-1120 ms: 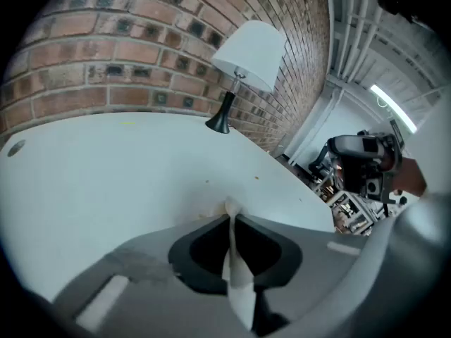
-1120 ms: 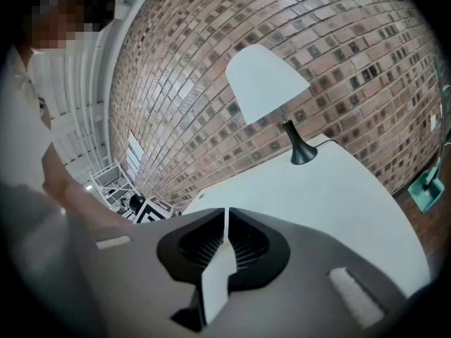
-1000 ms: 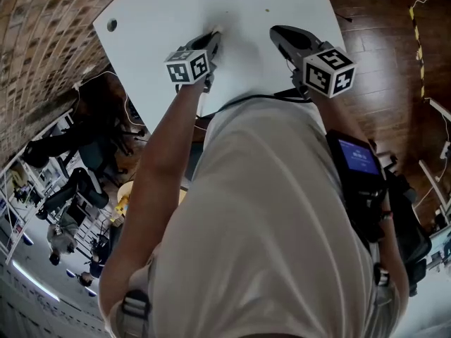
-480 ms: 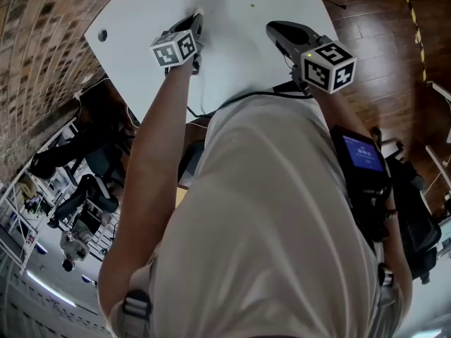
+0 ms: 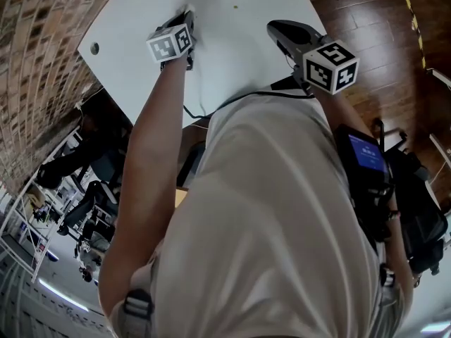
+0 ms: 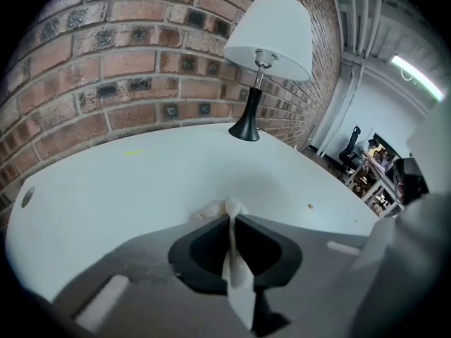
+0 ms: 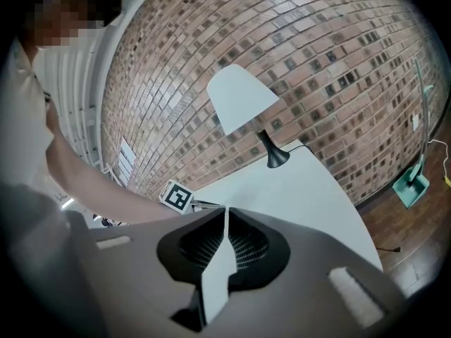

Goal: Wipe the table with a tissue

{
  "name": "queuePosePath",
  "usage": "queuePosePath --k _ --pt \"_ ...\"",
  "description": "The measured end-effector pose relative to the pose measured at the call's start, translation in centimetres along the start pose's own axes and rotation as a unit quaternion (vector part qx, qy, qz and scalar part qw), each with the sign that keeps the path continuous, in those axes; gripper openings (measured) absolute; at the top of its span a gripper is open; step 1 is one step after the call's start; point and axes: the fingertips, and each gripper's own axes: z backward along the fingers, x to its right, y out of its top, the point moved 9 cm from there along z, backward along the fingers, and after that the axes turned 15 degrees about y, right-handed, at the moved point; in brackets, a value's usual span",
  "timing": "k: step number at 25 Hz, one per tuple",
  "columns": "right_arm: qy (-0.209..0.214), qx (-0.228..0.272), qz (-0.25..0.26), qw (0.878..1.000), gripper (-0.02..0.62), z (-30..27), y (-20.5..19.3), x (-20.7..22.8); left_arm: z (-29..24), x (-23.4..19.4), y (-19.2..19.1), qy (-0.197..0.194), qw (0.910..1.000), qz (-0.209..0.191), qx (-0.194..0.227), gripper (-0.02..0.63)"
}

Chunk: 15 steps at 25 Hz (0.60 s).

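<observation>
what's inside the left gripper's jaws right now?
A crumpled white tissue, pinched in the left gripper, jaws shut on it. Its bunched end pokes past the tips over the white table; the gripper body hides whether it touches the tabletop.

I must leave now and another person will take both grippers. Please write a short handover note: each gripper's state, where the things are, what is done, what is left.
Left gripper: shut on a white tissue; its wad lies on the white table just ahead of the jaws.
Right gripper: jaws together, nothing between them, held above the table's right side.
A lamp stands at the far end by the brick wall.
Done: the tissue is gripped and on the surface; how much is wiped cannot be told.
Left: a small speck and a yellow mark are on the table; probably wipe there next.
</observation>
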Motion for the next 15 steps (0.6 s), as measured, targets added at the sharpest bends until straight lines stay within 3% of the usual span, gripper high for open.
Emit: queuePosePath --k 3,6,11,15 --pt "0.007 -0.002 0.002 1.0 0.023 0.4 0.3 0.6 1.5 1.1 1.0 0.041 0.9983 -0.04 -0.005 0.026" --pt "0.018 -0.009 0.007 1.0 0.023 0.5 0.8 1.1 1.4 1.7 1.2 0.055 0.9961 -0.068 -0.009 0.026" --pt "0.033 -0.018 0.011 0.999 0.023 0.2 1.3 1.9 1.3 2.2 1.2 0.043 0.9958 -0.078 -0.023 0.026" --pt "0.041 -0.021 0.016 0.999 0.023 -0.1 1.7 2.0 1.6 3.1 0.7 0.033 0.9973 -0.062 -0.023 0.026"
